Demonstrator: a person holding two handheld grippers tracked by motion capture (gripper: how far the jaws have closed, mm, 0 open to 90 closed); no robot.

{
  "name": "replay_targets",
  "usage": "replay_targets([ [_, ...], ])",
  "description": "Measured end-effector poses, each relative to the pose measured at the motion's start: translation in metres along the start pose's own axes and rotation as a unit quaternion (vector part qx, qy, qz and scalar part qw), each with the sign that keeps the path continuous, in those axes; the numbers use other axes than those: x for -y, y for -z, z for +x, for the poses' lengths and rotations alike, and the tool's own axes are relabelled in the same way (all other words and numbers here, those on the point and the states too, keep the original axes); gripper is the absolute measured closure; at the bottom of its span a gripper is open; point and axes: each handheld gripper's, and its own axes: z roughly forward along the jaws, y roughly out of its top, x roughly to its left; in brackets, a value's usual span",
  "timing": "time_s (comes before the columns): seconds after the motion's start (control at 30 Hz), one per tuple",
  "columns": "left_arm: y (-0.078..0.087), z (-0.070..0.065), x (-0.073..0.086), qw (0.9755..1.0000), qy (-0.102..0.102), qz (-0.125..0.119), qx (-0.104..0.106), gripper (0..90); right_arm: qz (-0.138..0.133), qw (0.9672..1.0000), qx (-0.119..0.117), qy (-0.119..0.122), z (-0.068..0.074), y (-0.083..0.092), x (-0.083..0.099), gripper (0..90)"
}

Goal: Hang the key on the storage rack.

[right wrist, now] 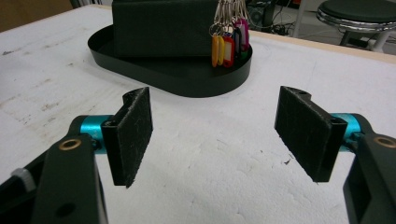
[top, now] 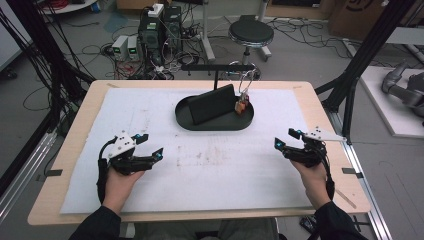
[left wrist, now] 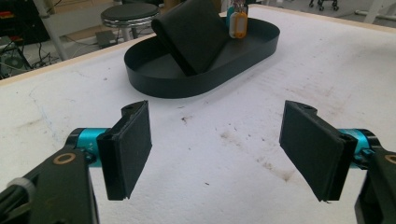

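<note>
The black oval tray point(top: 214, 121) is sitting near the table's far edge, holding a leaning black panel point(top: 212, 103) and hanging key tags point(top: 241, 105). The left gripper point(top: 149, 145) and right gripper point(top: 286, 138) are hovering near the front corners, jaws spread, pinching nothing.

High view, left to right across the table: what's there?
Left claw → black oval tray → black upright panel standing in the tray → bunch of coloured key tags at the tray's right end → right claw.
</note>
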Motion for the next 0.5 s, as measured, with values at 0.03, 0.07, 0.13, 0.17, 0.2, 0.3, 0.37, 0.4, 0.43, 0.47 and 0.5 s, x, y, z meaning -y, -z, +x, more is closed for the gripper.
replay_targets([
  [0.03, 0.0000, 0.0002, 0.0000, 1.0000, 0.000, 0.000, 0.000, 25.1, 0.000, 1.0000, 0.000, 0.000, 0.0000, 0.0000, 0.0000, 28.1],
  [0.07, -0.0001, 0.0002, 0.0001, 1.0000, 0.000, -0.001, 0.000, 25.1, -0.001, 1.0000, 0.001, -0.002, -0.0004, 0.0007, 0.0000, 28.1],
  [0.13, -0.0002, 0.0002, 0.0001, 1.0000, -0.001, 0.000, 0.001, 25.2, -0.001, 1.0000, 0.001, -0.001, -0.0006, 0.0009, 0.0000, 28.1],
  [0.17, -0.0003, 0.0003, 0.0001, 1.0000, 0.000, 0.000, 0.001, 25.1, -0.001, 1.0000, 0.002, -0.001, -0.0008, 0.0011, 0.0001, 28.1],
  [0.2, -0.0003, 0.0003, 0.0001, 1.0000, 0.000, 0.001, 0.001, 25.1, 0.000, 1.0000, 0.002, -0.003, -0.0008, 0.0012, 0.0002, 28.2],
  [0.3, -0.0003, 0.0005, -0.0001, 1.0000, 0.001, 0.001, 0.001, 25.2, 0.000, 1.0000, 0.004, -0.003, -0.0013, 0.0014, 0.0003, 28.1],
  [0.37, -0.0002, 0.0004, -0.0003, 1.0000, 0.002, 0.000, 0.001, 25.1, 0.001, 1.0000, 0.006, -0.003, -0.0015, 0.0015, 0.0004, 28.1],
  [0.4, -0.0001, 0.0005, -0.0004, 1.0000, 0.002, -0.001, 0.000, 25.1, 0.001, 1.0000, 0.006, -0.003, -0.0015, 0.0015, 0.0004, 28.1],
  [0.43, 0.0001, 0.0009, -0.0005, 1.0000, 0.001, 0.000, 0.000, 25.2, 0.002, 1.0000, 0.005, -0.004, -0.0016, 0.0014, 0.0004, 28.0],
  [0.47, 0.0001, 0.0011, -0.0006, 1.0000, 0.001, 0.000, 0.000, 25.2, 0.003, 1.0000, 0.005, -0.003, -0.0022, 0.0012, 0.0005, 27.6],
  [0.5, 0.0003, 0.0014, -0.0008, 1.0000, 0.001, 0.000, -0.001, 25.1, 0.002, 1.0000, 0.007, -0.002, -0.0026, 0.0010, 0.0005, 27.4],
])
